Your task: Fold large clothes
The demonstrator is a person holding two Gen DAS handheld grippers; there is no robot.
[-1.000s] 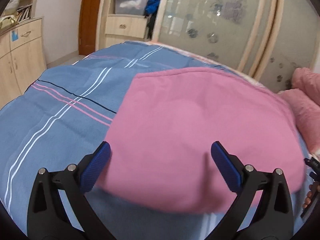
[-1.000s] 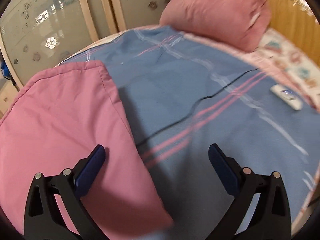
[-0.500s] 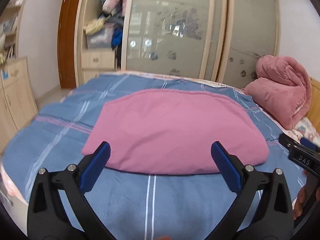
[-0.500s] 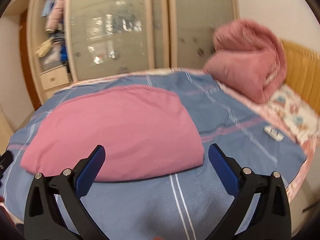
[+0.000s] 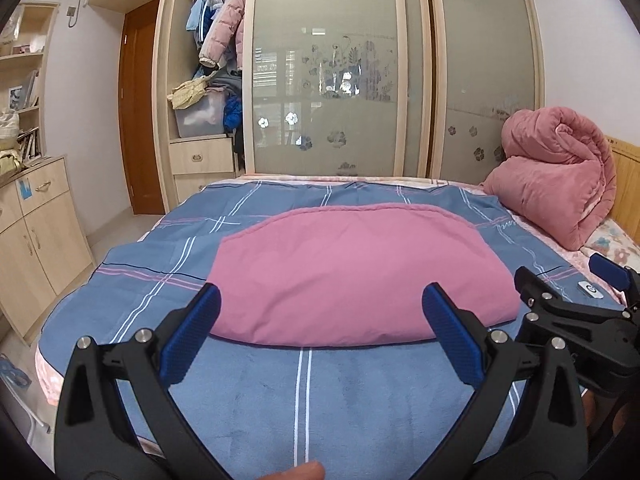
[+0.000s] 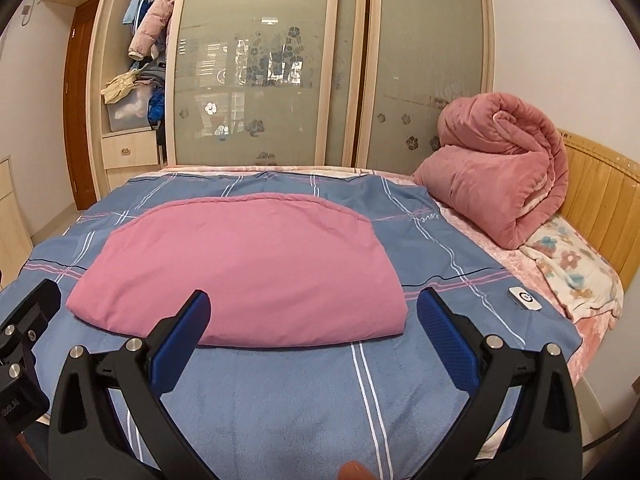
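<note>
Left gripper (image 5: 320,336): jaws spread wide, empty, at lower centre of frame, above the blue plaid bedspread (image 5: 280,392).
Right gripper (image 6: 312,334): jaws likewise apart, holding nothing, at lower centre of frame.
Pink folded garment (image 5: 352,276): lay flat at mid-frame on the bedspread, beyond both sets of blue pads, apart from them.
Rolled pink quilt (image 6: 500,172): sat at right, against the wooden headboard (image 6: 600,196).
White remote (image 6: 524,298): lay right of the garment.
</note>
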